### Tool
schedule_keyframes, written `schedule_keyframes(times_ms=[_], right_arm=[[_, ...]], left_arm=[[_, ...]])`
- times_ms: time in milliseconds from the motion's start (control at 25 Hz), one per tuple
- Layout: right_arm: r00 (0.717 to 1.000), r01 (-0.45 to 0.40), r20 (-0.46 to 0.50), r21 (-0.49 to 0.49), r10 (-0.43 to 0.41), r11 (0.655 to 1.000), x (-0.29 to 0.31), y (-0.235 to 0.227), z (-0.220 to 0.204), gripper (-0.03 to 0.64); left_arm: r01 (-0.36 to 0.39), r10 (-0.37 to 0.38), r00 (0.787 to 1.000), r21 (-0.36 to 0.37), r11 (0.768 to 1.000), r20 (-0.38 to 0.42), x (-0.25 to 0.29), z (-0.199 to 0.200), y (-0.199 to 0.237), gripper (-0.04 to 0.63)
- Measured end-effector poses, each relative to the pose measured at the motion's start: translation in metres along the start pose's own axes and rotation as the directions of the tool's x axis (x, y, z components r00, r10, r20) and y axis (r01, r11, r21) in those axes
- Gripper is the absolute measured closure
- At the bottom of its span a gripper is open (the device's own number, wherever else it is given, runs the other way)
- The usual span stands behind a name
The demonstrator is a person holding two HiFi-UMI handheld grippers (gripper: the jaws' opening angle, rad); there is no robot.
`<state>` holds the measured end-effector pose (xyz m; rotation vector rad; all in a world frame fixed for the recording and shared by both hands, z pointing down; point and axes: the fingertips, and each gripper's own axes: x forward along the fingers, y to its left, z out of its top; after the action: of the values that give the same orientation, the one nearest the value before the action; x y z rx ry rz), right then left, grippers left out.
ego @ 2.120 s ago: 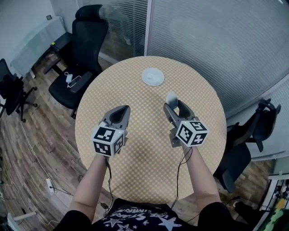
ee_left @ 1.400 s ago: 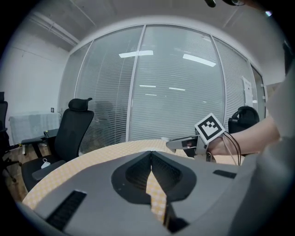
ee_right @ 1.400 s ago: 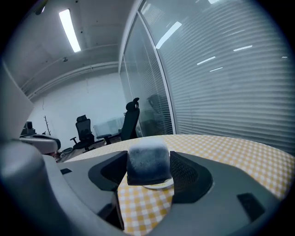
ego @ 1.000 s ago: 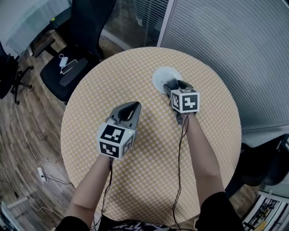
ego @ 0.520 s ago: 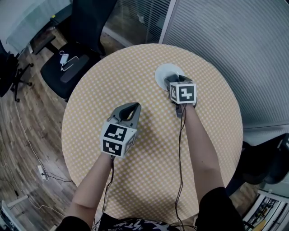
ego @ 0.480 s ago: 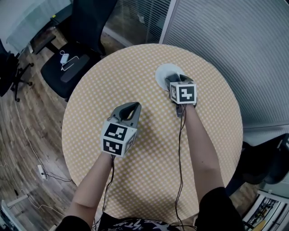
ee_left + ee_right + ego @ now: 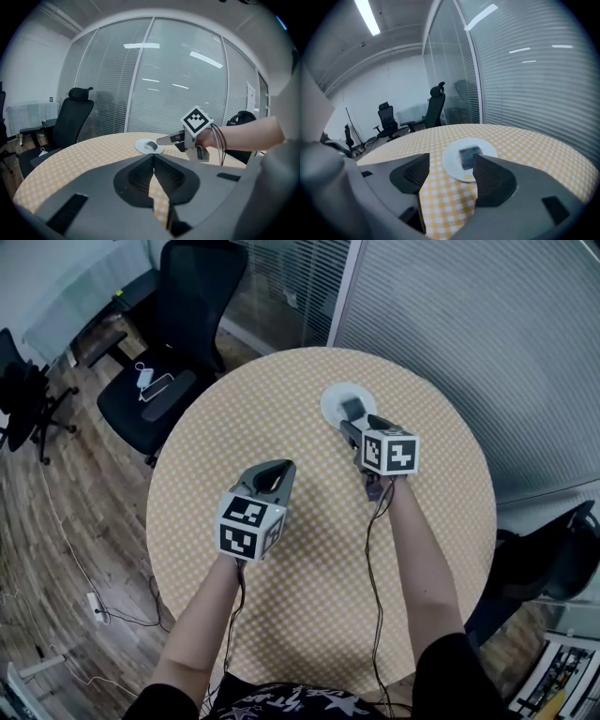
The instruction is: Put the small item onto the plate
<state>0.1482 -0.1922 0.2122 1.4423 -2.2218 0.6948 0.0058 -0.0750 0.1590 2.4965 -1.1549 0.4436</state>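
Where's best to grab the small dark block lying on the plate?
Probably its two opposite side faces, coming down from above with the right gripper: the small dark block lies flat on the plate, leaving only its sides to pinch.

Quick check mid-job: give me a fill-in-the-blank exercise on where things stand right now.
1. The small item lies on the white ___.
2. The right tool is ___ and empty.
3. The left tool, above the table, is ___.
Missing words: plate; open; shut.
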Motion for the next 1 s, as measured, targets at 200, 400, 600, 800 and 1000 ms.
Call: schedule_keyframes(times_ms=[200, 400, 600, 800, 1000], right_arm=[[0.994, -0.08, 0.078, 0.061, 0.075, 0.995, -0.061, 0.039, 0.003, 0.322], [0.984, -0.104, 0.15, 0.072, 0.092, 0.992, -0.127, 0.075, 0.001, 0.345], [0.974, -0.103, 0.215, 0.104, 0.078, 0.989, -0.193, 0.112, -0.005, 0.407], [0.958, -0.05, 0.286, 0.148, 0.005, 0.988, -0.255, 0.146, -0.02, 0.539], [0.937, -0.045, 0.348, 0.164, -0.015, 0.985, -0.313, 0.187, -0.04, 0.557]], left_arm=[[0.042, -0.04, 0.999, -0.035, 0.999, 0.032, -0.03, 0.004, -0.034, 0.586], [0.086, -0.086, 0.995, 0.01, 0.996, 0.059, -0.07, 0.016, -0.07, 0.586], [0.115, -0.118, 0.988, 0.032, 0.993, 0.098, -0.12, 0.024, -0.098, 0.586], [0.141, -0.148, 0.981, 0.065, 0.988, 0.125, -0.173, 0.024, -0.123, 0.586], [0.16, -0.176, 0.974, 0.118, 0.98, 0.142, -0.229, 0.013, -0.135, 0.586]])
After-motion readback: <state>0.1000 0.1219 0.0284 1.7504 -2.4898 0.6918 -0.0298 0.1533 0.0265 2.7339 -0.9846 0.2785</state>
